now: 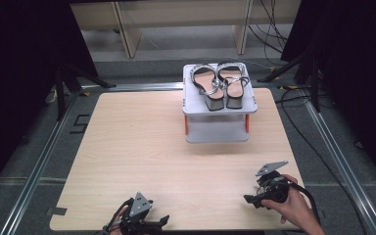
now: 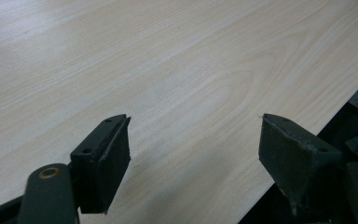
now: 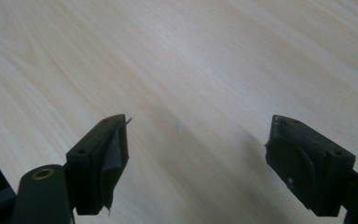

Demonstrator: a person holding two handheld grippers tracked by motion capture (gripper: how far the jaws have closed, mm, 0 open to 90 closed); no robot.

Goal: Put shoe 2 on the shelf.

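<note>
We recorded a pale wooden table across the middle of the high view, its grain also running under both gripper views. Toward the upper centre of that frame, at the table's far edge, stood a grey two-tier rack with red posts between its shelves. On its top shelf lay a pair of strappy sandals side by side, touching at their straps, black heels turned toward the lower edge of the frame. At the lower right of the high view we noted the right gripper, held in a hand near the table's front edge, with a grey three-cornered plate on top and a cable trailing off; in the right gripper view its jaws stood spread wide over bare wood, nothing between them. At the bottom centre-left we noted the left gripper, also low over the front edge; in the left gripper view its jaws were likewise spread apart and empty. Both grippers sat well apart from the rack and sandals.
</note>
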